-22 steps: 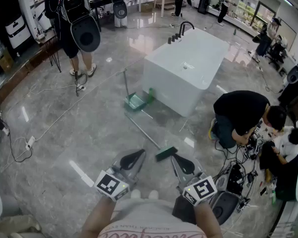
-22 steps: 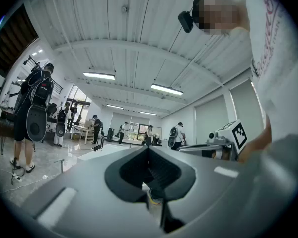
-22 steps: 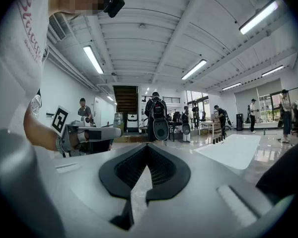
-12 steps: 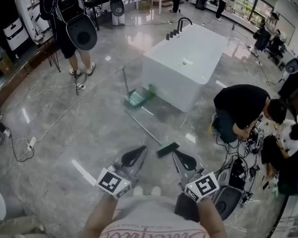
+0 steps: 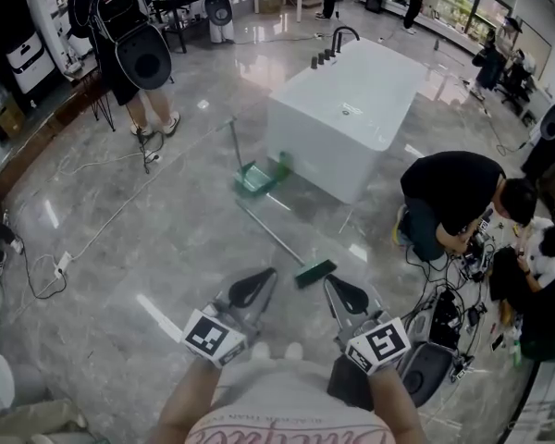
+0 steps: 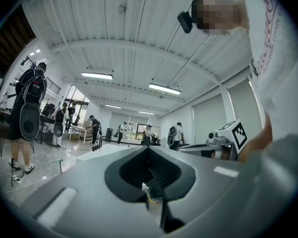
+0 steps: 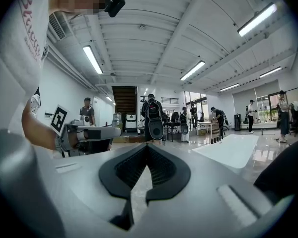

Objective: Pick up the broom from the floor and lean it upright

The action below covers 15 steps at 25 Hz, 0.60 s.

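Observation:
The broom lies flat on the grey floor: its green head (image 5: 314, 273) is just ahead of my hands and its silver handle (image 5: 266, 235) runs away to the upper left. My left gripper (image 5: 266, 274) hovers left of the head and my right gripper (image 5: 328, 282) right of it, both above the floor and apart from the broom. Each one has its jaws together with nothing held. The left gripper (image 6: 148, 148) and right gripper (image 7: 148, 146) views look level across the room and do not show the broom.
A green dustpan (image 5: 259, 176) with an upright handle stands beyond the broom, beside a white bathtub (image 5: 347, 109). A person crouches at the right (image 5: 449, 206) by cables and gear (image 5: 435, 326). A person with a backpack (image 5: 134, 44) stands far left; cords (image 5: 46, 271) trail on the floor.
The view has drifted slightly, so the broom head sits a little higher in the picture. Both grippers stay shut in front of the body, in much the same places.

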Motion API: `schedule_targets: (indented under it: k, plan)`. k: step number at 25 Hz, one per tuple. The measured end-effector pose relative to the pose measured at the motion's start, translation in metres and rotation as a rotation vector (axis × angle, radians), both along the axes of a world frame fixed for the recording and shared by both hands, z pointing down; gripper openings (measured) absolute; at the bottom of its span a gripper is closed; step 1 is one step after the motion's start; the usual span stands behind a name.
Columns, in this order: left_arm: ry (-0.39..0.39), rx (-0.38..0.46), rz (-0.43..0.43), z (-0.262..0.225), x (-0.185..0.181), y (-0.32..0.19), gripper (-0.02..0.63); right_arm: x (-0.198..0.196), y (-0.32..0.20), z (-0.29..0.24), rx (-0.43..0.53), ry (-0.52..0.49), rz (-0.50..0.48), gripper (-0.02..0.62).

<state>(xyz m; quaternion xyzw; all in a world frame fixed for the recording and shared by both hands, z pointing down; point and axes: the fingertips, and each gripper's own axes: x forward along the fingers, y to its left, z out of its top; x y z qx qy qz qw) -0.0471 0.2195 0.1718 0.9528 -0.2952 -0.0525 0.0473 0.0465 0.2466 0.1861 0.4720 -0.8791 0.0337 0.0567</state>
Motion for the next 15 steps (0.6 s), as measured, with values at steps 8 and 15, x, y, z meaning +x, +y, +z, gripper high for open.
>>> schedule_targets:
  k: [8,15]
  plan:
    - [-0.006,-0.005,-0.001,0.001,0.003,-0.005,0.0,0.001,-0.002,-0.001,-0.002,-0.011,-0.006,0.002]
    - [-0.016,-0.024,-0.028,0.007,0.011,-0.014,0.0,0.012,-0.006,0.003,-0.017,-0.012,-0.026,0.002]
